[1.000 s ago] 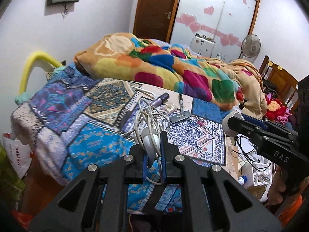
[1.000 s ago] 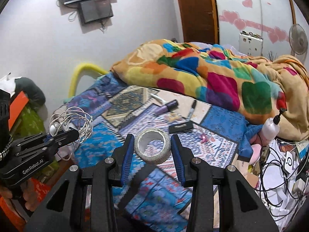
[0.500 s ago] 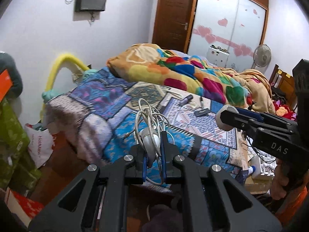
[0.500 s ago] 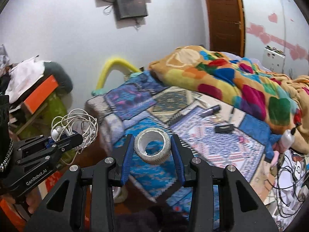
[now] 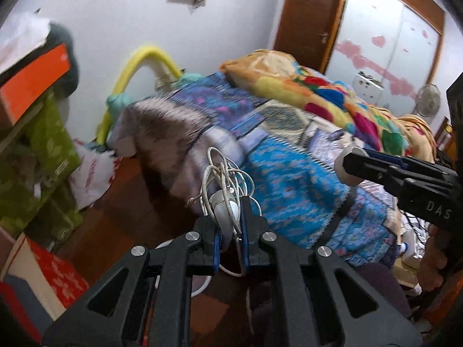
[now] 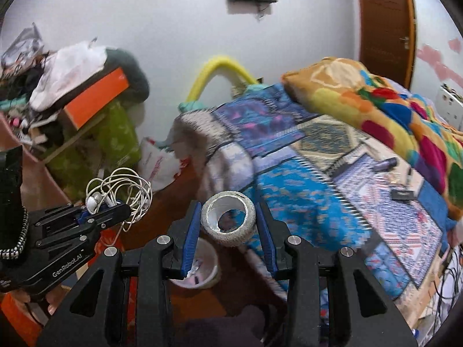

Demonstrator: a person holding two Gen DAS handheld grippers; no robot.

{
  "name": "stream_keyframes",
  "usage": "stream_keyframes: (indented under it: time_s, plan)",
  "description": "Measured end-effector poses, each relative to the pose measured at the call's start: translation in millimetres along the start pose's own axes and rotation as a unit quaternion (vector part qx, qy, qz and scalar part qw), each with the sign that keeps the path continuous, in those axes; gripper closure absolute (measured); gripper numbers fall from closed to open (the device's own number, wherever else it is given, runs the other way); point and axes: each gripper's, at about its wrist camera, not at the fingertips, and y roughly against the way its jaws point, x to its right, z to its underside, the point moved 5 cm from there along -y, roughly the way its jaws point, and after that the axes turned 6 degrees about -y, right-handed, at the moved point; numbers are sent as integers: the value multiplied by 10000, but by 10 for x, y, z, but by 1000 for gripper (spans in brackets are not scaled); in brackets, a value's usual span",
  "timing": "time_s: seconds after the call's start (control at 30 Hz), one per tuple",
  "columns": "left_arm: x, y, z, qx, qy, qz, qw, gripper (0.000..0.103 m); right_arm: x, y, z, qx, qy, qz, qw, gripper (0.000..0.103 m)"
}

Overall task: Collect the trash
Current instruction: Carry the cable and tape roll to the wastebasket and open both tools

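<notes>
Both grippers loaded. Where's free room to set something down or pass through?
Bare bedspread between the bed's near corner and the pen and small dark items by the colourful blanket. The dark floor strip between bed and green boxes looks passable. Crowded: the shelf pile on the left and the cables at far right.

My view past bed (image 6: 292, 202): patchwork blue-purple cover (image 5: 289, 185) over mattress, corner hanging toward floor. Multicoloured blanket (image 6: 385, 107) heaped along far side. On cover, near blanket: dark marker (image 6: 386, 164), flat black item (image 6: 402, 195). Brown floor (image 5: 121, 217) beside bed carries white bucket (image 6: 202, 266), white plastic bag (image 5: 92, 173), green boxes (image 5: 43, 156).
</notes>
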Motion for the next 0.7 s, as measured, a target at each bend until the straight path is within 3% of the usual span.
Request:
stream_keyframes:
  time_s: [0.4, 0.7]
  plan:
    - [-912, -456, 840, -877, 816, -370, 9921, 93, -756, -913, 397, -1072, 455, -486, 9920, 68]
    - [-1159, -957, 1403, -1689, 1083, -396, 9789, 93, -957, -1600, 647, -1960, 374, -746, 9770, 67]
